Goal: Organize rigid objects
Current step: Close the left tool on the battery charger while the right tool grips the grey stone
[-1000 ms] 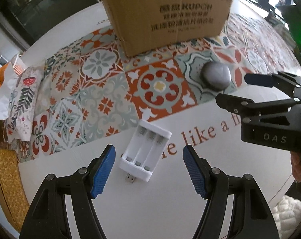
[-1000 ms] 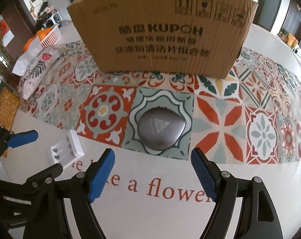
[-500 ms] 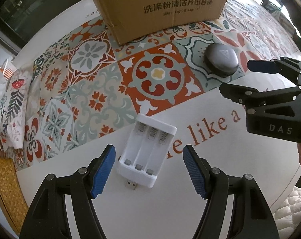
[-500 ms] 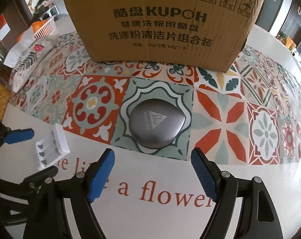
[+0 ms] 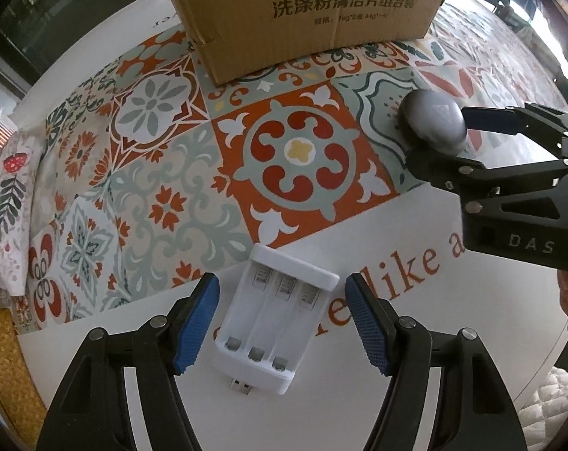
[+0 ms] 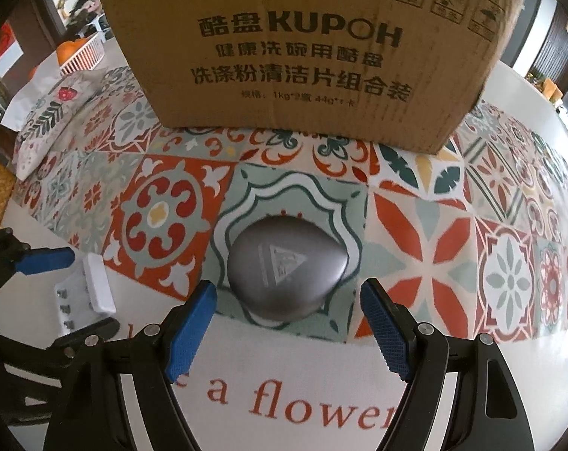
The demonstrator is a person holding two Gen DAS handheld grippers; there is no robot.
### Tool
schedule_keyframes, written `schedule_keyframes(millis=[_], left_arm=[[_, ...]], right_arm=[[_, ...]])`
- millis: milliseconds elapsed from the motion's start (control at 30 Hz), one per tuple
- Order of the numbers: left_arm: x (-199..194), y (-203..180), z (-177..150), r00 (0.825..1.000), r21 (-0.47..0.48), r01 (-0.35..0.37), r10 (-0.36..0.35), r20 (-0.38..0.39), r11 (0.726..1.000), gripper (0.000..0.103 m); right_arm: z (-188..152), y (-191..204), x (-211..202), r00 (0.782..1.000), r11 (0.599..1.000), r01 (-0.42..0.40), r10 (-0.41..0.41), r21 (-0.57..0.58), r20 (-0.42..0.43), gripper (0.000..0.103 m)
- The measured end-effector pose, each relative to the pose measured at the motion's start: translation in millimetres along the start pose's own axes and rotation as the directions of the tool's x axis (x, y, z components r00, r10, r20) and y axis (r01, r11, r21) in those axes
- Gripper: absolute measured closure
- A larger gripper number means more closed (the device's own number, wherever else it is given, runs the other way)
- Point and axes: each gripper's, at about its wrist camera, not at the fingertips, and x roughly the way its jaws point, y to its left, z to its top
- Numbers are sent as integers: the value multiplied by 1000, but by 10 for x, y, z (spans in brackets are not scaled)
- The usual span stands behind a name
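The left gripper [image 5: 282, 319] jaws stand apart around the white battery charger [image 5: 272, 319], the right gripper [image 6: 287, 327] jaws apart flanking the grey case [image 6: 286, 272], the cardboard box [image 6: 302, 52] at twelve o'clock.

Bright daylight, soft shadows, strong fisheye edge distortion, slight motion blur.
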Motion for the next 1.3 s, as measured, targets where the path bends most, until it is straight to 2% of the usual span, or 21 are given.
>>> schedule_keyframes(millis=[67,100,367,500,600,667,867,1300], left_arm=[[3,8,-13,1000,-5,27,-27,2,1000,44],[11,18,0,999,-6,35,-35,6,999,46],[-8,69,-5,999,-62,28,-25,40,998,51],[-17,175,56,998,-127,29,-22,61,991,51],[-39,232,124,996,-159,33,-20,85,987,51],[-77,273,180,995,-166,34,-18,94,986,51],[-180,297,276,992,-181,32,-9,129,983,52],[-537,79,261,969,-173,47,-2,248,984,53]], right_arm=[[46,7,27,1000,1000,-10,10,-5,2,24],[61,7,35,1000,1000,-14,14,-5,2,24],[134,140,108,1000,999,-21,22,-38,22,24],[182,141,133,999,999,-36,37,-20,35,24],[198,89,131,998,999,-40,40,-9,47,28],[210,74,120,998,999,-35,35,-5,56,39],[207,17,99,997,998,-57,56,10,52,40],[100,-215,-402,992,998,-47,41,49,122,40]])
